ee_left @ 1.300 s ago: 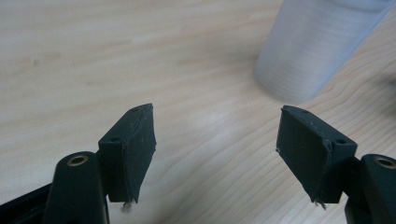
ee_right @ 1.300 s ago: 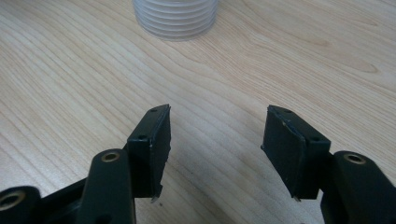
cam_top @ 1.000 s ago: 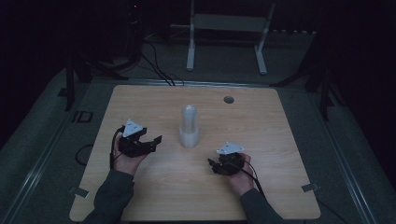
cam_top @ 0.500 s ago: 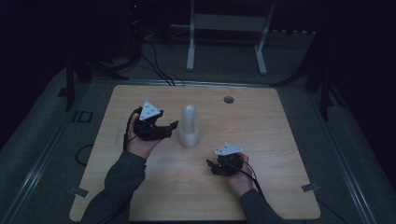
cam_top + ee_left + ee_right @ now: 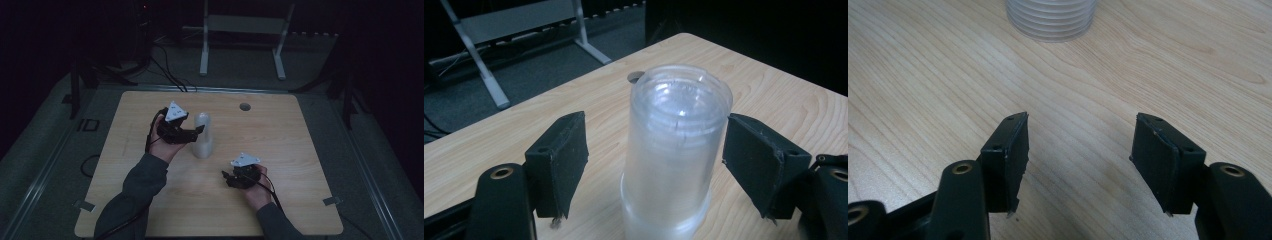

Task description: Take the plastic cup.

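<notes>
A stack of clear plastic cups [image 5: 203,142] stands upside down in the middle of the wooden table [image 5: 300,130]. My left gripper [image 5: 197,131] reaches it from the left at its upper part. In the left gripper view the stack [image 5: 676,150] stands between the two pads of my left gripper [image 5: 659,145]; the jaws have just been opening, and a gap shows on the left side. My right gripper [image 5: 228,176] rests low on the table in front of the stack, to its right. Its jaws [image 5: 1080,145] stand apart over bare wood, with the stack's ribbed base [image 5: 1050,17] farther ahead.
A round dark grommet hole [image 5: 244,106] lies near the table's far edge. Beyond the table a grey metal stand [image 5: 240,25] sits on the floor, with cables [image 5: 165,70] to its left. Bare wood spreads out to the right of the stack.
My left hand has risen and moved right, from beside the stack to where its jaws straddle the upper part. The right hand has kept still.
</notes>
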### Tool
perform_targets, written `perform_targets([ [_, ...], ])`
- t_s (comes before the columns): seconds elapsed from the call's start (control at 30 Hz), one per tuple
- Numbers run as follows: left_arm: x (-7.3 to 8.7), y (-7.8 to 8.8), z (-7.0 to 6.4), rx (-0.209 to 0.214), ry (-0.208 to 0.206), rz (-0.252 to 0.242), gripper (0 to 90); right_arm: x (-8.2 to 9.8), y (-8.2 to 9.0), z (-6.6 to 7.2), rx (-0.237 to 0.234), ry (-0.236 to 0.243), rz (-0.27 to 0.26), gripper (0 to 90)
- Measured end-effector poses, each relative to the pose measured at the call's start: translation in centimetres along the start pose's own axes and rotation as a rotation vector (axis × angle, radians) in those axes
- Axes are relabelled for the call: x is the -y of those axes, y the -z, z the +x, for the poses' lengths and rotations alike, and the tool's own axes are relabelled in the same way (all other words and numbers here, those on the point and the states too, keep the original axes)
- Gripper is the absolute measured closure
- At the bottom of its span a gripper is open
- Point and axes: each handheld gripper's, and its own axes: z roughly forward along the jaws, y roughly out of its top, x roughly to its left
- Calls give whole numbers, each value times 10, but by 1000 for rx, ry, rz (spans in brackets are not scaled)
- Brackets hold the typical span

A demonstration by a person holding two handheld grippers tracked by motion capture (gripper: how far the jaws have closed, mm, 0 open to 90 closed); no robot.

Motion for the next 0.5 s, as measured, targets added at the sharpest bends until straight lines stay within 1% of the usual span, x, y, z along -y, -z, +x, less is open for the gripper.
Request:
perform_targets([
  [0.07, -2, -6, -1, 4, -7, 6, 252, 0, 0, 0, 1, 2, 1, 392],
  [0.17, -3, -12, -2, 8, -9, 13, 250, 0, 0, 0, 2, 2, 0, 391],
  [0.33, -4, -21, -5, 9, -24, 29, 251, 0, 1, 0, 2, 0, 2, 390],
  [0.4, -4, -24, -6, 12, -21, 30, 253, 0, 1, -1, 3, 0, 2, 390],
  [0.47, -5, -26, -6, 17, -27, 33, 260, 1, 1, -1, 4, 1, 2, 390],
  [0.5, -5, -26, -6, 17, -27, 33, 283, 1, 1, -1, 4, 1, 2, 390],
])
